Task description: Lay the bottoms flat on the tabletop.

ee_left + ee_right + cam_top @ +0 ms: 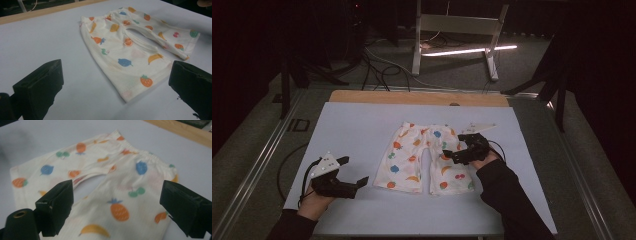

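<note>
A pair of small white shorts (422,157) printed with coloured fruit lies flat in the middle of the pale sheet (357,125), waistband away from me. My left gripper (353,171) rests low on the sheet just left of the shorts, jaws wide apart with nothing between them. In the left gripper view the shorts (125,47) lie ahead of the open left gripper (116,75). My right gripper (452,152) hovers over the shorts' right leg, open. In the right gripper view the shorts (120,177) spread below the open right gripper (117,192), whose pads hold no cloth.
The sheet covers a wooden tabletop whose far edge (412,97) shows bare. On the floor beyond stand a light metal frame (457,25) and loose cables (377,65). A metal rail (257,165) runs along the table's left side.
</note>
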